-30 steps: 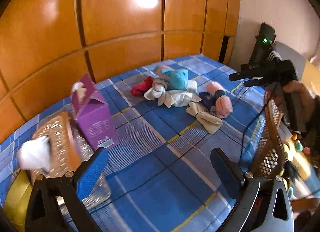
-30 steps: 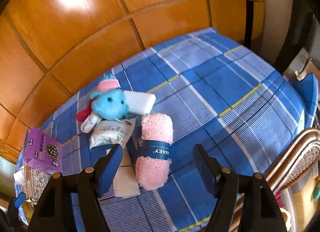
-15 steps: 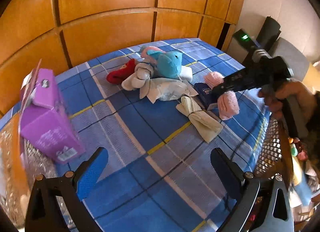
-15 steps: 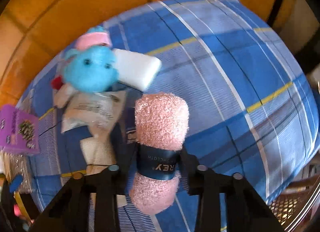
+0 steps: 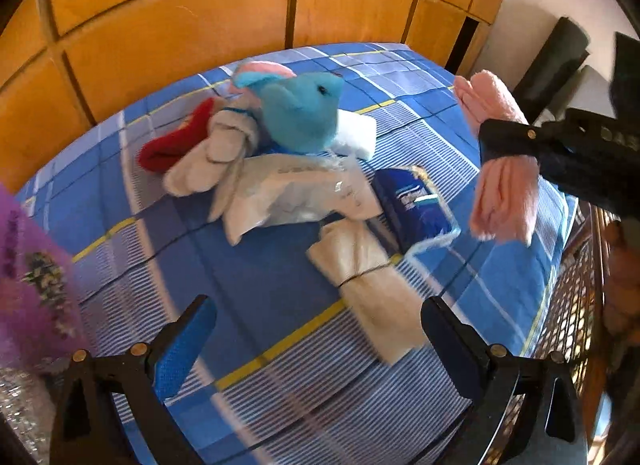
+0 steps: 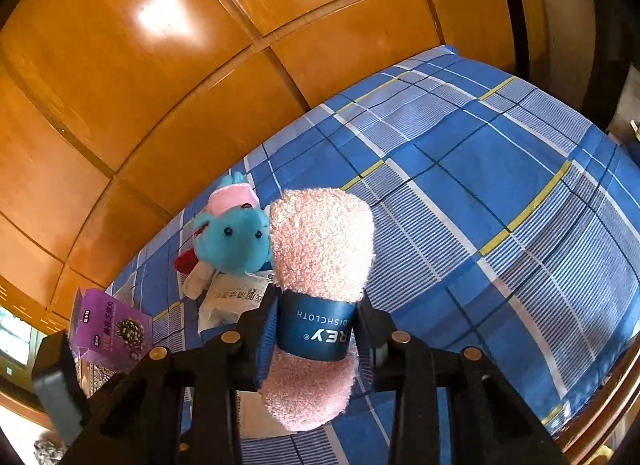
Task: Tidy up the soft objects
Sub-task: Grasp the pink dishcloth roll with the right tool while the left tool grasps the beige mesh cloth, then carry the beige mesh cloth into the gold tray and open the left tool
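The right gripper [image 6: 316,329] jaws clamp one pink dishcloth roll [image 6: 320,249] at its blue band, held above the bed [image 6: 500,201]. The left gripper [image 5: 318,329] jaws stand wide and empty. On the bed: one blue plush toy [image 5: 304,113], one beige cloth roll [image 5: 364,269].

We see our left gripper [image 5: 318,335] as a matte black frame with brass-coloured screws at the joints, and blue textured pads on its fingers [image 5: 182,349]. Our right gripper [image 6: 314,331] has the same black build, brass screws and blue pads; its body carries pale embossed lettering.
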`<state>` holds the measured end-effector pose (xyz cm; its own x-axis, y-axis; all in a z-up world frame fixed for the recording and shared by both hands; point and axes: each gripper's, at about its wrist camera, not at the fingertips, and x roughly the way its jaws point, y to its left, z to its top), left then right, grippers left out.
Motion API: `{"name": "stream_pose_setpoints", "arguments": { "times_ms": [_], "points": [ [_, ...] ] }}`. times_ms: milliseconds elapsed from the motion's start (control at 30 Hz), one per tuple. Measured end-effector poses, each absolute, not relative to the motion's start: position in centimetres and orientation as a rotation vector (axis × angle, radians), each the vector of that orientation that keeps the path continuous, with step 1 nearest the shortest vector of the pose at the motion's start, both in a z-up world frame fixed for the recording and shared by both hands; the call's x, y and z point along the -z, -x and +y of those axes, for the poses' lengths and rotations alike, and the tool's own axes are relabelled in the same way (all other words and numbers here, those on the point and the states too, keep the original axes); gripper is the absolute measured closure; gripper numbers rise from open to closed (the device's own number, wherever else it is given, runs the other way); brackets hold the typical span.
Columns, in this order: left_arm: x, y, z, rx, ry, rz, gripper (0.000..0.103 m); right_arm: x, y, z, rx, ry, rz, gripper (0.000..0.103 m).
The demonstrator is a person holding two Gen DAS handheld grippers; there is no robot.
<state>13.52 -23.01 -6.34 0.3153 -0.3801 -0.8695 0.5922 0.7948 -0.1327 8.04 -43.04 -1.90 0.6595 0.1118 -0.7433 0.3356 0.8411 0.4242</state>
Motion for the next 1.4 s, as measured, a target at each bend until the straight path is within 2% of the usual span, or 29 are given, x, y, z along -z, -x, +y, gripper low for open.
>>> {"name": "stream_pose_setpoints", "arguments": {
  "times_ms": [133,200,267,333,400,433,467,567,700,833,1100,1267,1400],
  "points": [
    [7.6,-14.2,-25.3,0.632,-0.232,1.105,0.003,1.9,-7.9,-43.4,0.124,-0.598,0.828,0.069],
    [8.4,-14.5,-26.4,0.629,-0.242,1.129,0.010,2.0,-7.9,-43.6,0.123,-0.608,0.826,0.069],
    [9.6,-14.8,-27.2,0.623,-0.249,1.165,0.027,2.1,-7.9,-43.7,0.118,-0.617,0.825,0.069],
    [10.3,-14.6,-27.6,0.625,-0.273,1.162,0.028,2.1,-7.8,-43.7,0.119,-0.618,0.825,0.069],
    [10.2,-14.1,-27.7,0.642,-0.303,1.135,0.034,2.1,-7.9,-43.7,0.115,-0.619,0.830,0.069],
    [10.0,-13.9,-27.4,0.649,-0.305,1.125,0.051,2.1,-7.9,-43.6,0.117,-0.616,0.832,0.069],
    [9.7,-13.7,-27.0,0.648,-0.315,1.111,0.062,2.2,-8.0,-43.6,0.117,-0.615,0.836,0.069],
    [9.5,-13.1,-25.7,0.694,-0.314,1.111,0.067,2.2,-8.0,-43.5,0.120,-0.611,0.838,0.069],
    [8.9,-12.3,-23.4,0.716,-0.329,1.108,0.070,2.2,-7.9,-43.6,0.122,-0.623,0.836,0.069],
    [5.9,-13.3,-21.1,0.697,-0.283,1.069,0.071,2.2,-7.9,-43.6,0.125,-0.628,0.837,0.069],
    [-4.8,-21.0,-15.8,0.532,-0.135,0.900,0.071,2.3,-8.0,-43.6,0.136,-0.618,0.846,0.069],
    [-9.1,-25.4,-6.5,0.284,-0.028,0.808,0.071,2.4,-8.2,-43.5,0.139,-0.609,0.856,0.069],
    [-9.7,-24.6,2.1,0.110,0.039,0.766,0.071,2.4,-8.3,-43.2,0.138,-0.590,0.865,0.069]
  ]
}}
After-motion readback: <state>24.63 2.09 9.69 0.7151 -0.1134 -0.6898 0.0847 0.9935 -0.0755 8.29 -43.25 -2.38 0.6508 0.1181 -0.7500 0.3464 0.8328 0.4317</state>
